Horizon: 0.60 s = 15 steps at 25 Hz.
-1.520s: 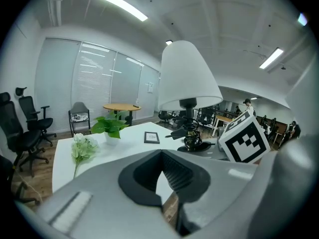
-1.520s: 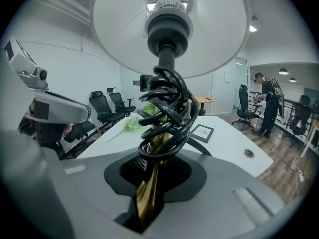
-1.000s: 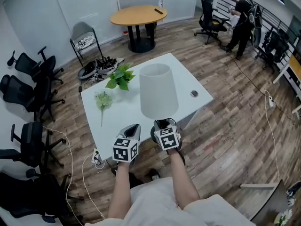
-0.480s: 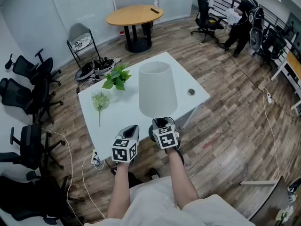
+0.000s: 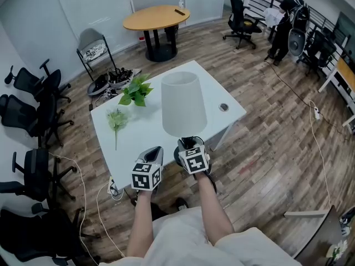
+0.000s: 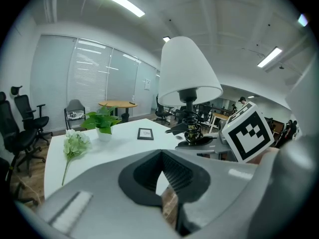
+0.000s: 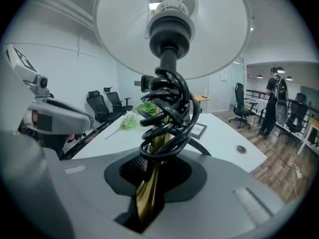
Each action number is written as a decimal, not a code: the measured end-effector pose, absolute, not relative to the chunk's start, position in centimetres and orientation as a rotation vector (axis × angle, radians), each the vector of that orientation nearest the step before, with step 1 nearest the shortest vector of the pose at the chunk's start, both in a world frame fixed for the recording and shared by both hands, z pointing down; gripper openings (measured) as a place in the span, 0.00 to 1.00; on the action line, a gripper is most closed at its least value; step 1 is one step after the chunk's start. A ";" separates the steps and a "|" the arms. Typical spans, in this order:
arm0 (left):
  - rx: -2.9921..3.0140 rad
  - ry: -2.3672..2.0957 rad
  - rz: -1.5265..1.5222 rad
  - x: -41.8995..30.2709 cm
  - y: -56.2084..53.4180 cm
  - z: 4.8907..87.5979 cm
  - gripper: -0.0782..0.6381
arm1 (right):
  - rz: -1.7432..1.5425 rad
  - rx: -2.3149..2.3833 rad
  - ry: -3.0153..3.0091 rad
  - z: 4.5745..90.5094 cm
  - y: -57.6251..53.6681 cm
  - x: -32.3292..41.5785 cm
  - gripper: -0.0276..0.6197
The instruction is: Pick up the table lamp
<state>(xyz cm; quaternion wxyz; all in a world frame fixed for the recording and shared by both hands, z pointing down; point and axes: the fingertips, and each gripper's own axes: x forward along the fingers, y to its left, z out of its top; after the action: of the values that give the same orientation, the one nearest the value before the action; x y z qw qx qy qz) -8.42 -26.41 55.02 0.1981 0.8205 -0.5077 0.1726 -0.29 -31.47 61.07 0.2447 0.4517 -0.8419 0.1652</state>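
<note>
On the near edge of the table: the table lamp (image 5: 183, 101) is upright, white shade on top, with a black cord (image 7: 167, 111) coiled round its brass stem.
Right gripper (image 5: 189, 144): jaws closed tight on the lamp's stem, low down, under the cord.
Left gripper (image 5: 156, 151): just left of the lamp, jaws together with nothing between them.
Table (image 5: 144, 140): white, rectangular, with a round cable hole (image 5: 223, 107) near its right corner.
Room: wood floor (image 5: 266, 148), black office chairs (image 5: 33, 101) at the left, a round wooden table (image 5: 156, 17) far back, a person (image 5: 288, 13) far right.
Pot (image 6: 103, 135): small, white, on the table's far left, holding a green leafy plant (image 5: 137, 90).
Loose on the table: a flower sprig (image 5: 117, 119) at the left, a small picture frame (image 6: 145, 133).
</note>
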 end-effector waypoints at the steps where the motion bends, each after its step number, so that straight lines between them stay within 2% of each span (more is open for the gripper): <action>1: 2.294 -1.426 0.479 -8.5 -26.4 55.0 0.11 | 0.452 1.231 -2.297 61.2 -31.4 -0.3 0.20; 15: 2.278 -1.415 0.519 -8.7 -26.3 55.8 0.11 | 0.498 1.176 -2.335 61.2 -31.4 -1.2 0.20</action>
<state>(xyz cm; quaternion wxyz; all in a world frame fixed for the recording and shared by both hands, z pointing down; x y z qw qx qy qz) -8.71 -26.26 55.81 0.2038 0.8166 -0.5071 0.1859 -1.15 -31.43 61.19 0.2376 0.4293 -0.8522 0.1816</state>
